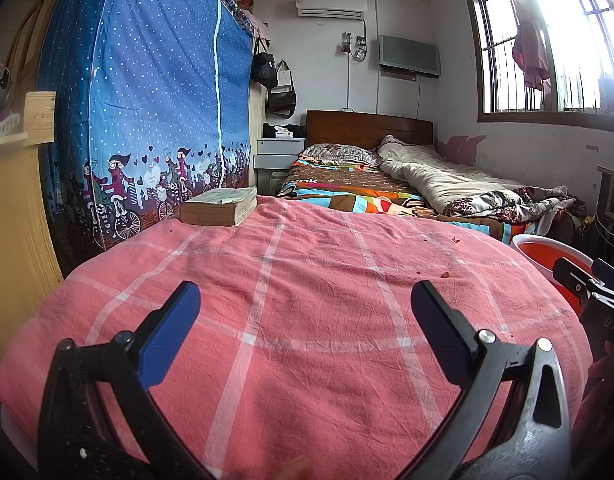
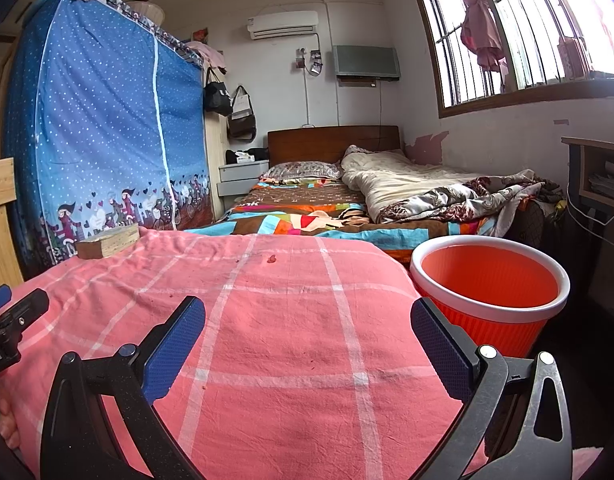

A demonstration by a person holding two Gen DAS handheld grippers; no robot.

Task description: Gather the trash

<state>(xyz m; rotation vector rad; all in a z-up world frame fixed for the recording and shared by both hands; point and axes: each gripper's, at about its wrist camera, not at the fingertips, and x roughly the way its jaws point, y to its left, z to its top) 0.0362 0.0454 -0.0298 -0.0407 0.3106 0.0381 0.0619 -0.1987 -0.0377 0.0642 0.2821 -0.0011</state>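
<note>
A pink checked cloth [image 1: 307, 300] [image 2: 287, 320] covers the surface in front of me. Small reddish scraps lie on it: one [image 2: 271, 258] near the far middle in the right wrist view, and two [image 1: 445, 274] [image 1: 454, 239] toward the right in the left wrist view. An orange bin with a white rim [image 2: 490, 284] [image 1: 541, 254] stands just off the cloth's right edge. My left gripper [image 1: 305, 300] is open over the cloth with nothing between its blue pads. My right gripper [image 2: 307, 312] is open too, likewise with nothing in it, its right finger close to the bin.
A thick old book [image 1: 219, 208] [image 2: 107, 242] lies at the cloth's far left corner. Behind stand a blue fabric wardrobe [image 1: 147, 100], a bed with quilts [image 1: 407, 184], a white nightstand [image 1: 279, 152] and a wooden shelf [image 2: 599, 172] at right.
</note>
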